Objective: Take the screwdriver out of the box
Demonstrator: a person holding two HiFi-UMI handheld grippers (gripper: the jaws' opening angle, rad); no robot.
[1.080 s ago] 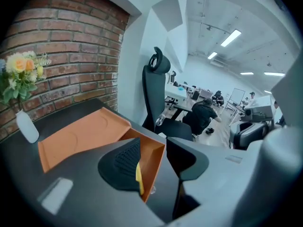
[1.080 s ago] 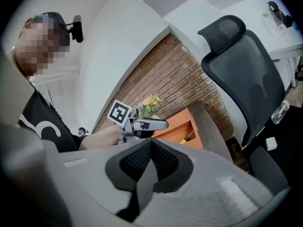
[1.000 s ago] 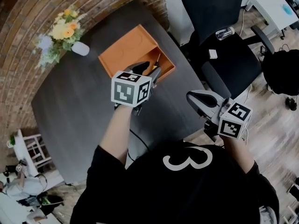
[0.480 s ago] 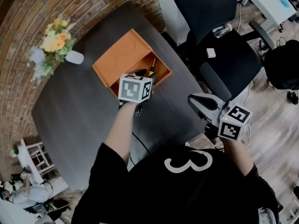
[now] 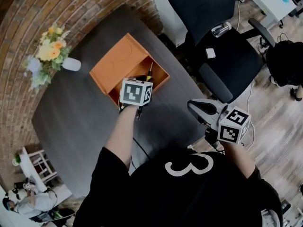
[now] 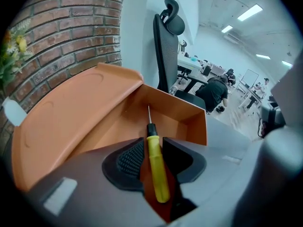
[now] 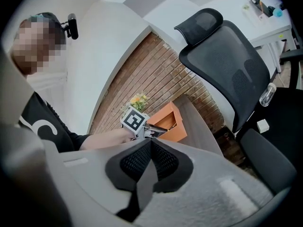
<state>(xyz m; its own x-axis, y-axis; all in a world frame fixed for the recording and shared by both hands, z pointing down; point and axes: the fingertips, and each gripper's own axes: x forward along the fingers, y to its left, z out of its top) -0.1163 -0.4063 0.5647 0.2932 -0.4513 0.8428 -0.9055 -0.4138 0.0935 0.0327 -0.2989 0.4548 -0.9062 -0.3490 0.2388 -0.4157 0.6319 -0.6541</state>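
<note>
**Screwdriver about to be gripped, not yet lifted out.**
In the head view's centre, the left gripper (image 6: 154, 149) reaches into the orange box (image 6: 187, 119). Its jaws are closing on the yellow-handled screwdriver (image 6: 158, 174), which sits between them inside the box; lifting it out remains. The right gripper (image 7: 150, 145), at lower right, has its jaws together and empty. The only readable writing is a large "3" (image 5: 187, 164) on the black shirt.

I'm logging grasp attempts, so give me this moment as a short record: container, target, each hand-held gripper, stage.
container: orange box, lid open, on the dark table
target: yellow-handled screwdriver, lying in the box
left hand-held gripper: jaws closing, screwdriver handle between them
right hand-held gripper: shut, empty, away from the box
stage: screwdriver not yet lifted out
</note>
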